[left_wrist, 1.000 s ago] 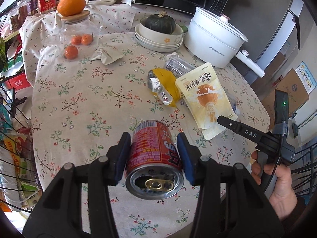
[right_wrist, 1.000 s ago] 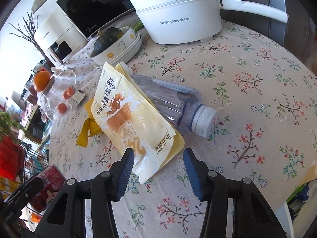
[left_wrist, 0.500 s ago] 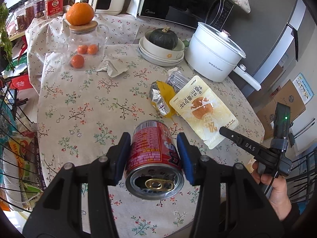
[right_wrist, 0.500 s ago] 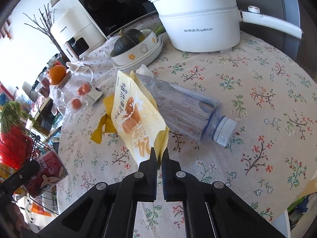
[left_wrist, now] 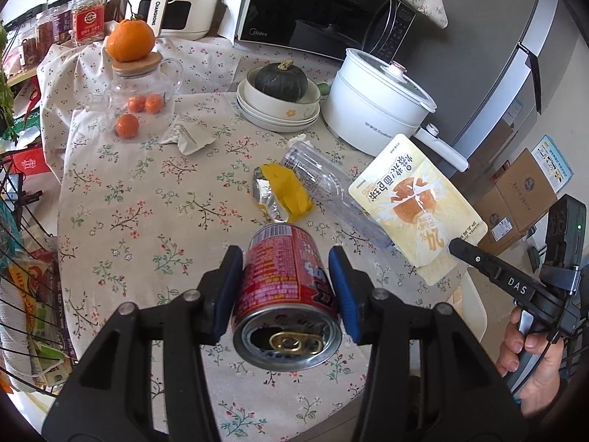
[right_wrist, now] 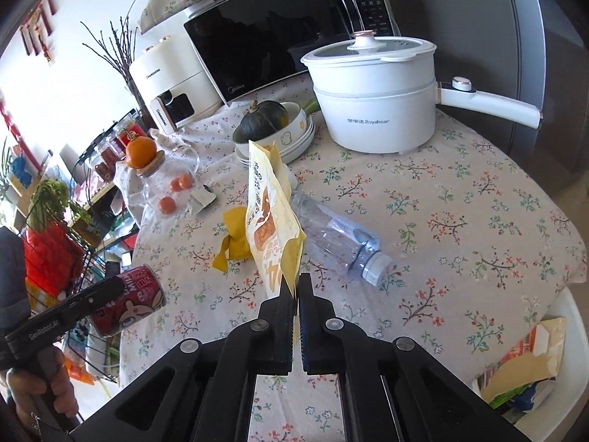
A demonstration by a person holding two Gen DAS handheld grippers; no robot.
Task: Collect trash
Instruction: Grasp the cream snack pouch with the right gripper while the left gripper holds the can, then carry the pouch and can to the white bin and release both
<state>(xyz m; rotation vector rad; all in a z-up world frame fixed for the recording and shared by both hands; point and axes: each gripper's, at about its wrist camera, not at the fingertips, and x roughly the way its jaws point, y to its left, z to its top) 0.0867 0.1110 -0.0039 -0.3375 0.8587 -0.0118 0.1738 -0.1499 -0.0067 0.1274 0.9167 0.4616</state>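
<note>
The right gripper (right_wrist: 293, 287), open a second ago, is now pinching the yellow snack pouch (right_wrist: 270, 217) off the table at frame centre; the left gripper (left_wrist: 287, 280) is still clamping the red can (left_wrist: 287, 291), so both hands are carrying trash.

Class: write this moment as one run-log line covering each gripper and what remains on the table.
left gripper: shut on red can | right gripper: shut on yellow snack pouch, lifted | on table: clear plastic bottle, crumpled yellow wrapper

Bright daylight, blown-out window at left, sharp focus, fisheye-bent dark edges
</note>
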